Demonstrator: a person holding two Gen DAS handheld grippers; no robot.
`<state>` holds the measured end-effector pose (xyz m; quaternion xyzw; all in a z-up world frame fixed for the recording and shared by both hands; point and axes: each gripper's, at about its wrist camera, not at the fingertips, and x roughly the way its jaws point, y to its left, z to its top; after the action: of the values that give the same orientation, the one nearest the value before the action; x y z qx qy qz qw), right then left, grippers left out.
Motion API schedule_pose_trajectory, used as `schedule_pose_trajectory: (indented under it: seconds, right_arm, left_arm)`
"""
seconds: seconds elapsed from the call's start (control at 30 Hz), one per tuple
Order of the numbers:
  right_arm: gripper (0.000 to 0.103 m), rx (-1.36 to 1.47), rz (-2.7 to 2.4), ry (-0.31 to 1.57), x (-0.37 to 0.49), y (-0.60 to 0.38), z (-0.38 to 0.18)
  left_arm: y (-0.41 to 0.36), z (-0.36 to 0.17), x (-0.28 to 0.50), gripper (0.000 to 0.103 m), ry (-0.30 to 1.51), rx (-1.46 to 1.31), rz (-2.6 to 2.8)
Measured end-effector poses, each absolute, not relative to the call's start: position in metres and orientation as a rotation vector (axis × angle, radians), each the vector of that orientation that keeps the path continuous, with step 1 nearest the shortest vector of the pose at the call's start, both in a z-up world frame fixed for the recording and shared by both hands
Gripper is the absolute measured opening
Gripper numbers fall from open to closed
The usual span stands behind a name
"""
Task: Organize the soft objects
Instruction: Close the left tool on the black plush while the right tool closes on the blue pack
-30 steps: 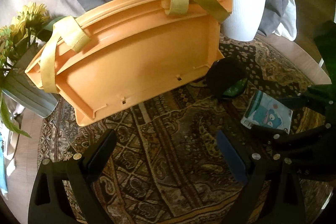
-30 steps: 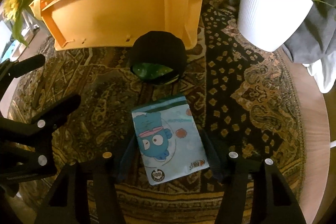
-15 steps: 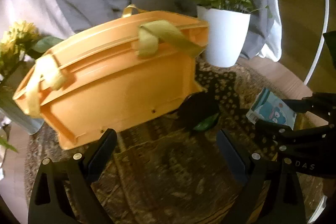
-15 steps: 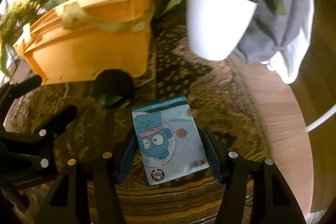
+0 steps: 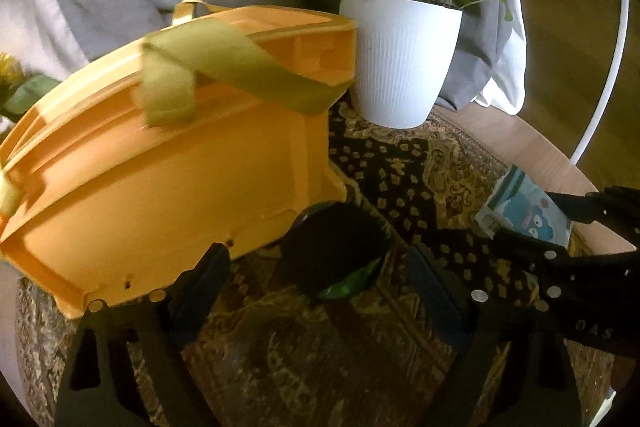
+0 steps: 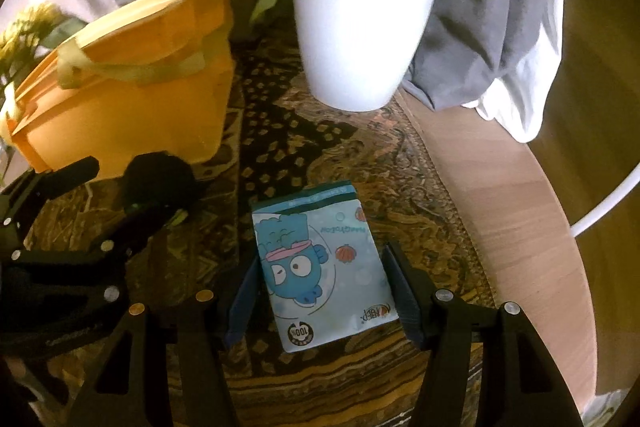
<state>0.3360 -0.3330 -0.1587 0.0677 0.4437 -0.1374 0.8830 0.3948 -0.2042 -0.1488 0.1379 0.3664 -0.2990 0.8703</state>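
A light-blue soft pack with a cartoon fish [image 6: 324, 267] sits between the fingers of my right gripper [image 6: 324, 291], which are closed against its sides; it seems lifted off the rug. It also shows in the left wrist view [image 5: 524, 211]. A black soft object with a green patch [image 5: 336, 255] lies on the rug beside the orange bin [image 5: 168, 171]; it shows in the right wrist view [image 6: 160, 179] too. My left gripper [image 5: 316, 291] is open, its fingers either side of the black object.
The orange bin has olive straps [image 5: 224, 67]. A white pot with a green plant [image 5: 400, 59] stands behind. Grey and white cloth [image 6: 480, 27] hangs at the back. Yellow flowers [image 6: 24, 35] are at left. A patterned rug [image 6: 360, 155] covers the round wooden table [image 6: 520, 211].
The right gripper has closed on the blue pack and raised it. The left gripper has moved right and closer, so the black object now sits between its fingers.
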Motion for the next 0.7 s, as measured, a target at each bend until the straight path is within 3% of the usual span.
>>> schedule_pose_trajectory:
  seconds: [0.13,0.33,0.7]
  right_arm:
    - [0.061,0.159,-0.298,0.920,0.339,-0.341,-0.160]
    - [0.061,0.180,-0.297,0.924,0.343,-0.349,-0.163]
    - [0.061,0.173,-0.271,0.900,0.340,-0.342,-0.155]
  left_arm:
    - [-0.217,-0.153,0.403,0.082,0.775,0.291,-0.631]
    - [-0.226,-0.162,0.409,0.062,0.806,0.302,-0.630]
    - [-0.214,-0.153,0.397,0.061,0.801,0.296,-0.632]
